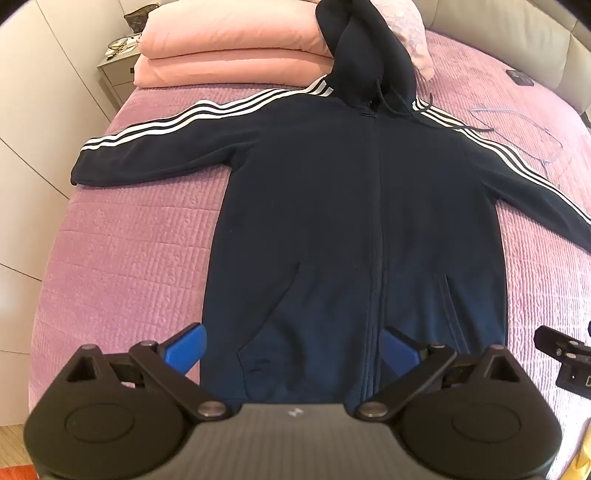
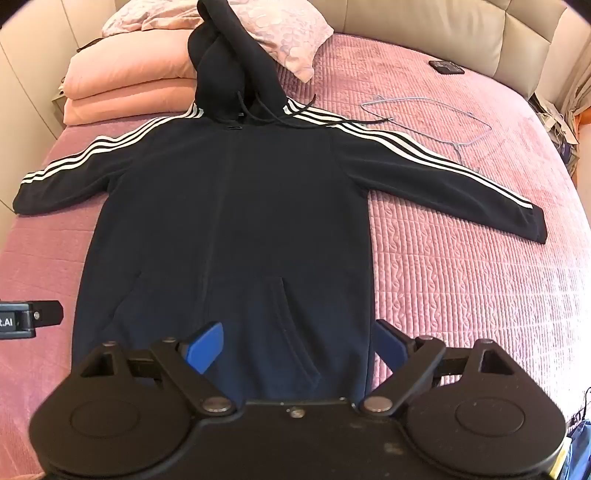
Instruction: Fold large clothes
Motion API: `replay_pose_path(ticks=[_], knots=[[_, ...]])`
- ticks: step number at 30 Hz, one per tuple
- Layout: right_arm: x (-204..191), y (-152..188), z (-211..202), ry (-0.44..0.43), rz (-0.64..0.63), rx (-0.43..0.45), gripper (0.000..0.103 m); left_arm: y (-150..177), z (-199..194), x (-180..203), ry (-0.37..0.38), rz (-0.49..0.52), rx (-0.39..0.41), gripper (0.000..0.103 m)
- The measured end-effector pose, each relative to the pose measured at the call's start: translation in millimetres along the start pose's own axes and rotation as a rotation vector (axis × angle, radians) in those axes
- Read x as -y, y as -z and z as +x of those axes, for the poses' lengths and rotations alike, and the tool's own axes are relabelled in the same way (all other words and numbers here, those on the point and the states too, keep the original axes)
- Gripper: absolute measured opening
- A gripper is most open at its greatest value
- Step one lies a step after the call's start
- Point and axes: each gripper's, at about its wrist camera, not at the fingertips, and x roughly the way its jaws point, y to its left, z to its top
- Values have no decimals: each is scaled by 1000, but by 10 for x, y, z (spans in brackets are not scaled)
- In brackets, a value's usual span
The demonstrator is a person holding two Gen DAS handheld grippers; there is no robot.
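A dark navy zip hoodie (image 1: 332,206) with white sleeve stripes lies flat, front up, on the pink quilted bed (image 1: 122,258); it also shows in the right wrist view (image 2: 229,206). Both sleeves are spread out sideways and the hood leans up against the pillows. My left gripper (image 1: 291,349) is open, hovering over the left part of the hem, holding nothing. My right gripper (image 2: 299,345) is open over the right part of the hem, holding nothing. Each gripper's side shows at the edge of the other's view.
Stacked peach pillows (image 1: 229,48) and a patterned pillow (image 2: 280,29) lie at the head of the bed. A wire hanger (image 2: 436,118) lies on the quilt right of the hoodie. A small dark device (image 2: 447,67) lies near the padded headboard (image 2: 443,26). A nightstand (image 1: 114,74) stands at left.
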Motion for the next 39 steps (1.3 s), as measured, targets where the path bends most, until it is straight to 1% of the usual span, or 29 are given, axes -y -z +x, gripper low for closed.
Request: replay_pose_path(ticks=[9,10,22,30,34,37,39], knots=[[4,-2,-17,-20,-9,1,103,21,-11,-6,-4,-4,0,101],[10,-1,-18,-20,-9,3,103,-22,-7,0,-3,-4,-1,101],[17,1,-19,-20,-4,8,103,-19,-21,-2,-4,-10,2,101],[30,-3,-24,-25,3,10,103,-35,38,-45,18,-21,-8,101],[31,2,-35,-28,3,12,103,-36,27,-40,0,-17,-10,101],[37,-2,-42,-28,4,14,103,-34,25,-38,-1,-19,-25,101],[39,-4,-49,-29,7,16,103,-31,20,-36,21,-27,-57,101]])
